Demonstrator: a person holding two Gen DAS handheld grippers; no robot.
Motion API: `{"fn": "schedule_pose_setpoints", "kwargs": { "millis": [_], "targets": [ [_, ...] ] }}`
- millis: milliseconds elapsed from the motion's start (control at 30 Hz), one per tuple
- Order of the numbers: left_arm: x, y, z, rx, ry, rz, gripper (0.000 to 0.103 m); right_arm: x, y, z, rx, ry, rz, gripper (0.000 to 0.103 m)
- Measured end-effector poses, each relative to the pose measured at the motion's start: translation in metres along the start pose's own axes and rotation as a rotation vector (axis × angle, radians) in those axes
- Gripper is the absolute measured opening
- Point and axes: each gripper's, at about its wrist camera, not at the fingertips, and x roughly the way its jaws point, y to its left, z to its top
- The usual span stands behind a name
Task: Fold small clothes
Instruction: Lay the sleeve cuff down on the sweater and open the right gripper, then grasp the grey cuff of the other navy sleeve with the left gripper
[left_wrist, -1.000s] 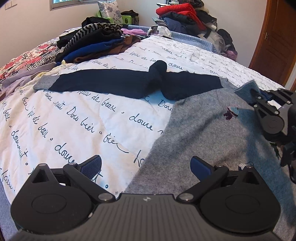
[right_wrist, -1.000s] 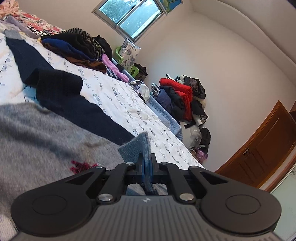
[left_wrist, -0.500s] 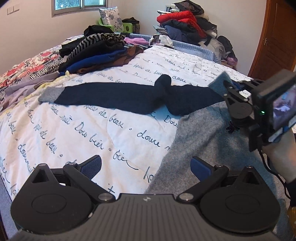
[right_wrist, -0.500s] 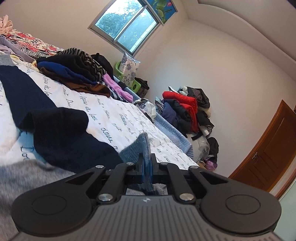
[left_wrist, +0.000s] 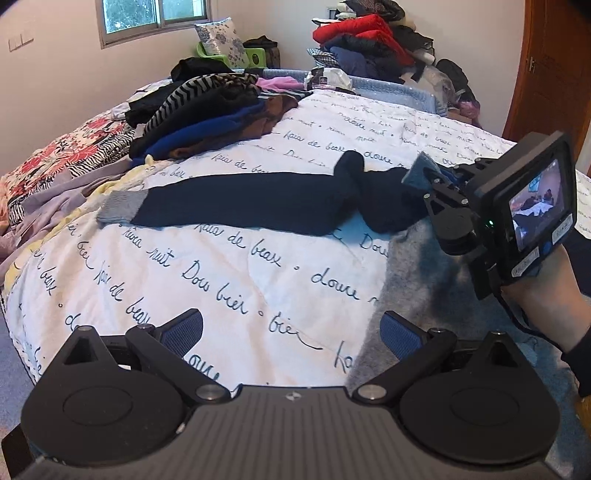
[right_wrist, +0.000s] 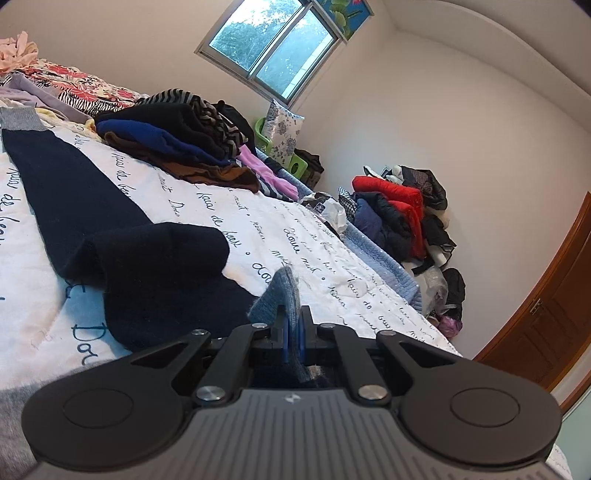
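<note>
A small grey sweater (left_wrist: 410, 280) with navy sleeves lies on the white lettered bedspread (left_wrist: 229, 280). One navy sleeve (left_wrist: 236, 201) with a grey cuff (left_wrist: 118, 206) stretches left across the bed; it also shows in the right wrist view (right_wrist: 74, 192). My right gripper (right_wrist: 293, 332) is shut on the other sleeve's grey-blue cuff (right_wrist: 280, 295) and holds it lifted above the sweater; it shows in the left wrist view (left_wrist: 430, 177) at the right. My left gripper (left_wrist: 291, 328) is open and empty, low over the bed's near edge beside the sweater's hem.
A stack of folded dark, blue and brown clothes (left_wrist: 207, 118) lies at the bed's far side. A pile of red and dark clothes (left_wrist: 373, 40) sits by the far wall. Floral bedding (left_wrist: 55, 158) is at the left. A wooden door (left_wrist: 554, 66) is at the right.
My right gripper has lifted the cuff and carried it left and away, over the navy sleeve. My left gripper has drawn back a little and stays open.
</note>
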Motion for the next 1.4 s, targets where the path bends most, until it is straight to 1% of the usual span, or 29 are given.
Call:
{"fn": "schedule_pose_setpoints", "kwargs": {
  "millis": [133, 167, 267, 333, 400, 467, 500, 567, 667, 767, 833, 867, 900, 933, 967, 1000, 1100, 1167, 1233, 1267, 1333, 1400],
  "targets": [
    [0.005, 0.006, -0.001, -0.037, 0.032, -0.005, 0.101, 0.004, 0.007, 0.000, 0.004, 0.007, 0.013, 0.006],
    [0.005, 0.007, -0.002, -0.046, 0.029, 0.000, 0.101, 0.006, 0.010, 0.000, 0.004, 0.015, 0.020, 0.006],
    [-0.002, 0.006, -0.002, -0.023, 0.003, 0.034, 0.101, 0.007, 0.016, 0.001, -0.009, 0.020, 0.028, 0.006],
    [-0.006, 0.007, -0.001, -0.011, -0.001, 0.035, 0.101, 0.008, 0.019, 0.001, -0.018, 0.025, 0.037, 0.006],
    [-0.007, 0.011, 0.000, -0.020, 0.002, 0.029, 0.101, 0.010, 0.020, 0.000, -0.020, 0.035, 0.054, 0.006],
    [-0.005, 0.015, 0.001, -0.010, 0.024, 0.025, 0.101, 0.011, 0.019, -0.001, -0.008, 0.040, 0.059, 0.006],
    [-0.005, 0.018, 0.002, -0.006, 0.034, 0.024, 0.101, 0.012, 0.018, -0.001, 0.000, 0.053, 0.078, 0.006],
    [-0.006, 0.025, 0.001, -0.002, 0.035, 0.057, 0.101, 0.013, 0.015, -0.001, 0.037, 0.063, 0.117, 0.007],
    [-0.012, 0.032, 0.000, 0.019, 0.021, 0.129, 0.101, 0.014, 0.016, 0.000, 0.051, 0.067, 0.127, 0.008],
    [-0.011, 0.041, -0.001, -0.004, 0.029, 0.132, 0.101, 0.012, 0.020, 0.000, 0.043, 0.067, 0.144, 0.011],
    [-0.006, 0.046, -0.002, -0.032, 0.043, 0.132, 0.101, 0.009, 0.022, 0.002, 0.037, 0.063, 0.146, 0.015],
    [-0.003, 0.049, -0.003, -0.047, 0.052, 0.129, 0.101, 0.008, 0.022, 0.003, 0.037, 0.060, 0.155, 0.021],
    [0.001, 0.051, -0.004, -0.061, 0.059, 0.127, 0.101, 0.005, 0.023, 0.004, 0.040, 0.053, 0.165, 0.033],
    [0.004, 0.054, -0.005, -0.074, 0.063, 0.129, 0.101, 0.003, 0.023, 0.005, 0.040, 0.043, 0.176, 0.040],
    [0.007, 0.056, -0.006, -0.086, 0.067, 0.133, 0.101, -0.001, 0.023, 0.006, 0.036, 0.027, 0.188, 0.056],
    [0.009, 0.058, -0.006, -0.095, 0.068, 0.141, 0.101, -0.006, 0.024, 0.006, 0.030, 0.002, 0.196, 0.064],
    [0.015, 0.067, -0.006, -0.108, 0.049, 0.151, 0.101, -0.028, 0.026, 0.012, 0.004, -0.070, 0.198, 0.064],
    [0.023, 0.075, -0.003, -0.116, 0.055, 0.150, 0.101, -0.045, 0.024, 0.016, -0.006, -0.117, 0.203, 0.064],
    [0.032, 0.086, 0.002, -0.145, 0.060, 0.149, 0.101, -0.062, 0.020, 0.019, -0.026, -0.141, 0.202, 0.072],
    [0.037, 0.093, 0.005, -0.168, 0.060, 0.156, 0.101, -0.070, 0.018, 0.019, -0.036, -0.145, 0.208, 0.078],
    [0.043, 0.107, 0.011, -0.216, 0.035, 0.197, 0.101, -0.088, 0.013, 0.016, -0.048, -0.162, 0.211, 0.079],
    [0.050, 0.118, 0.019, -0.234, -0.009, 0.238, 0.101, -0.103, 0.008, 0.010, -0.053, -0.162, 0.197, 0.079]
  ]
}}
